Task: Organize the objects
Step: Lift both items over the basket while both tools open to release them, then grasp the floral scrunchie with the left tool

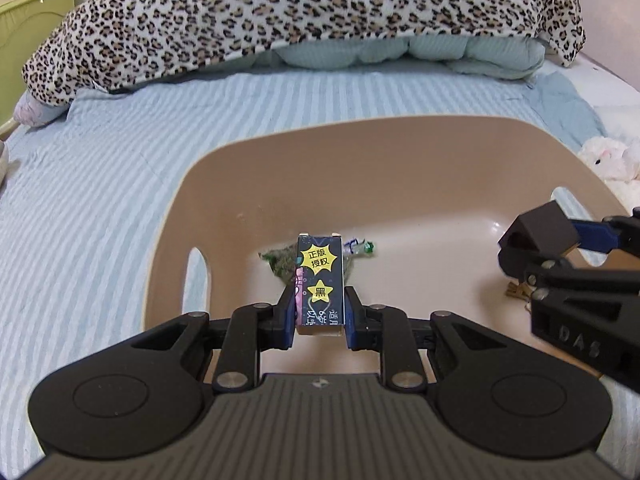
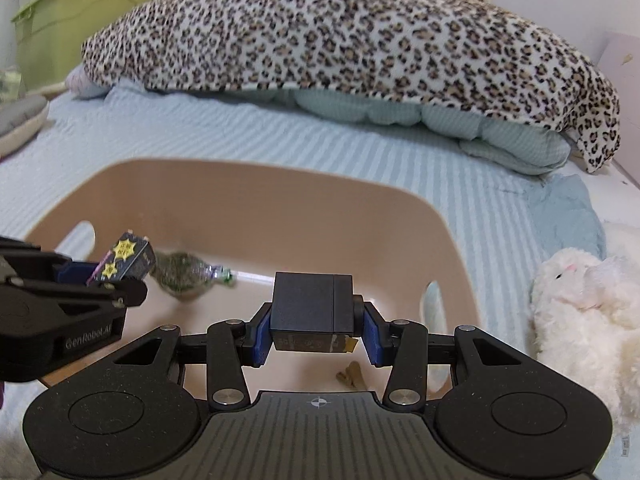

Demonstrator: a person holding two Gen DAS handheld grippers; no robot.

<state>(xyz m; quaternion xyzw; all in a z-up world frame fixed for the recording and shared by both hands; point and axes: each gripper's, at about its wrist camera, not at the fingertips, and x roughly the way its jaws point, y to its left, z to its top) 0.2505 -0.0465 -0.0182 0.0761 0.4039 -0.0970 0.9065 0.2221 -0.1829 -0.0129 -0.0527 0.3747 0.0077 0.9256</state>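
My left gripper (image 1: 319, 316) is shut on a small dark box with yellow star labels (image 1: 320, 280) and holds it over the beige plastic basin (image 1: 360, 148); the box also shows in the right wrist view (image 2: 128, 260). My right gripper (image 2: 316, 332) is shut on a plain black box (image 2: 312, 304) above the basin's right part; the black box also shows in the left wrist view (image 1: 540, 228). In the basin lie a green glittery bottle (image 2: 184, 276) and a small tan wooden piece (image 2: 350, 374).
The basin (image 2: 280, 200) stands on a bed with a blue striped sheet (image 1: 100, 184). A leopard-print blanket (image 2: 340, 36) over a pale quilt lies at the back. A white plush toy (image 2: 580, 300) sits right of the basin. A green bin (image 2: 80, 20) stands at the back left.
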